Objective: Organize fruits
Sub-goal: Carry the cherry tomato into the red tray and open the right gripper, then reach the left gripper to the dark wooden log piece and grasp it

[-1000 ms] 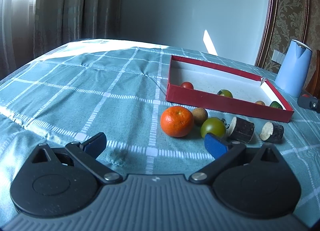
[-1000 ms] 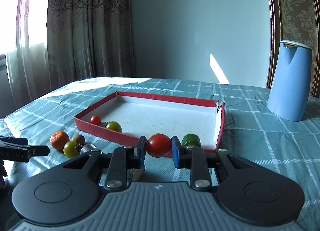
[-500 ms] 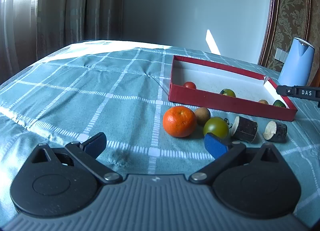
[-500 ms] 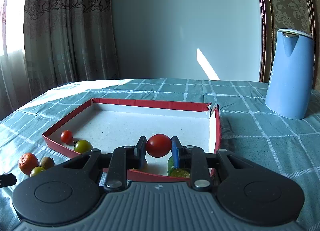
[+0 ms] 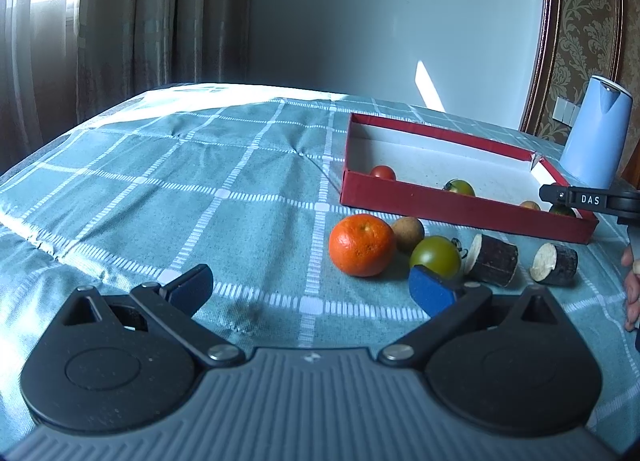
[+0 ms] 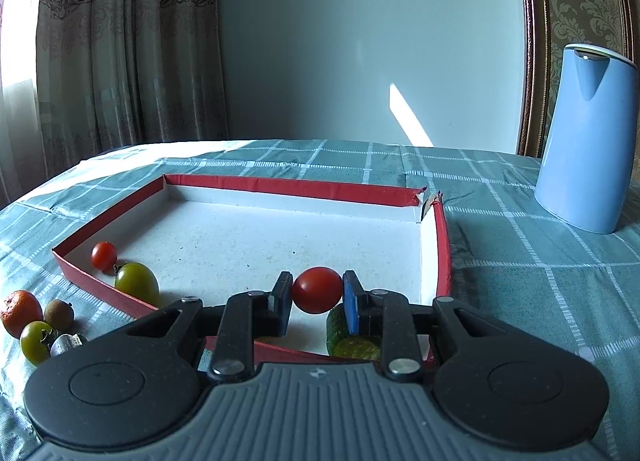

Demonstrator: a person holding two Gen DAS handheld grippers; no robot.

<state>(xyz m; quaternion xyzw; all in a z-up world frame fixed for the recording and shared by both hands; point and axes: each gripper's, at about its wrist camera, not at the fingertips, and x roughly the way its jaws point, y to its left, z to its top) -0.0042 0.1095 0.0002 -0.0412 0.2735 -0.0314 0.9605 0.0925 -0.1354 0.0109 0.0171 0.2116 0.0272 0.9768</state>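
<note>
My right gripper (image 6: 317,295) is shut on a red tomato (image 6: 317,289) and holds it over the near right part of the red box (image 6: 288,185). Inside the box lie a small red tomato (image 6: 104,255), a green tomato (image 6: 136,283) and a cucumber piece (image 6: 352,341). My left gripper (image 5: 310,287) is open and empty, low over the cloth. Just beyond it lie an orange (image 5: 362,245), a brown fruit (image 5: 407,228), a green tomato (image 5: 435,257) and two dark cut pieces (image 5: 494,261) (image 5: 554,257). The right gripper shows in the left wrist view (image 5: 588,201).
A blue kettle (image 6: 586,137) stands to the right of the box. The table has a teal checked cloth (image 5: 160,189). Curtains hang at the left, a wall is behind. The person's hand (image 5: 632,293) is at the right edge of the left wrist view.
My right gripper has carried the red tomato forward from in front of the box to over its near right part. The left gripper has barely moved.
</note>
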